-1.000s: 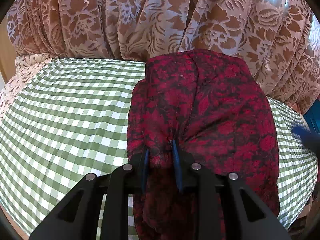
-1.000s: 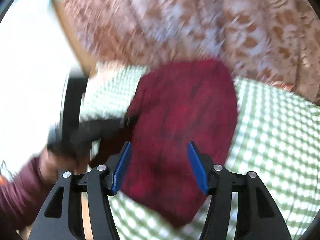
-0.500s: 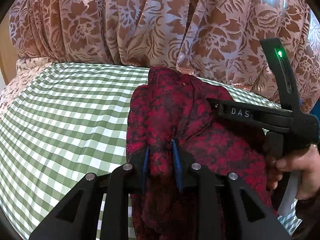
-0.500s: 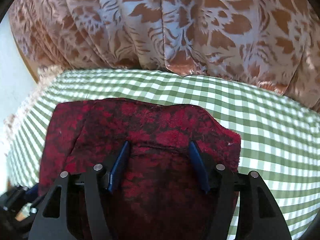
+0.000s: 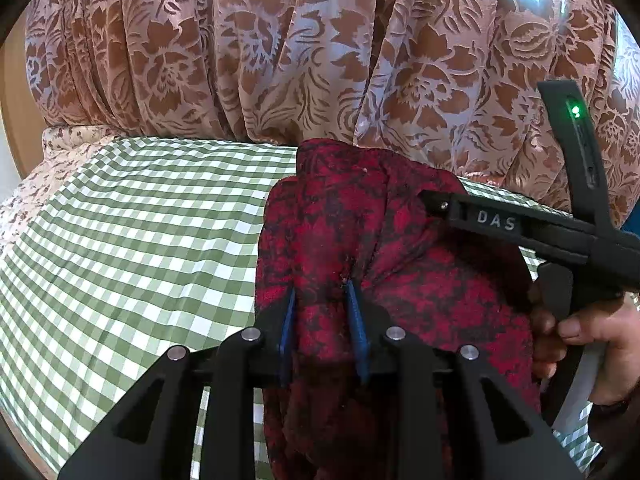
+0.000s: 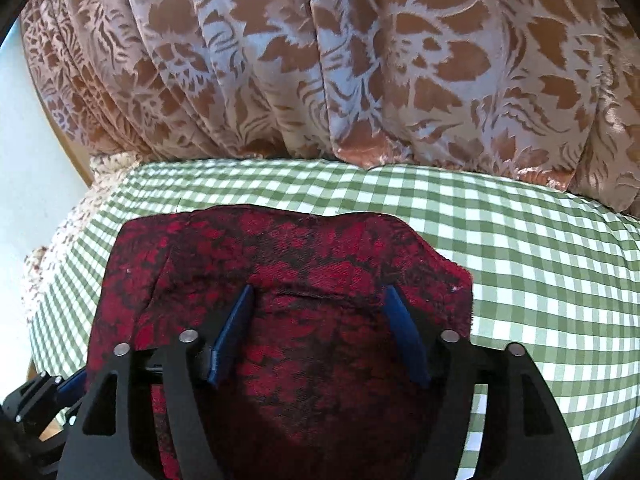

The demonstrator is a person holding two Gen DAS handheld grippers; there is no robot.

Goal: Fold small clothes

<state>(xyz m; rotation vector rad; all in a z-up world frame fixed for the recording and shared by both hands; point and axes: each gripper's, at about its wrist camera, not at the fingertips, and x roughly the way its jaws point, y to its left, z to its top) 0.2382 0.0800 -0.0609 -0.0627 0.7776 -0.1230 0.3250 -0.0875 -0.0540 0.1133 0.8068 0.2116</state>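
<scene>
The red-and-black patterned garment (image 5: 400,264) is draped on the green-checked desk (image 5: 140,240), in front of the floral curtain (image 5: 280,60). A bunched fold is pinched by the narrowly closed left gripper (image 5: 320,300). The right gripper (image 6: 320,304) is spread wide, nothing clamped, with cloth lying directly between and beyond its fingers. The garment's far hem runs crosswise, parallel to the curtain.
</scene>
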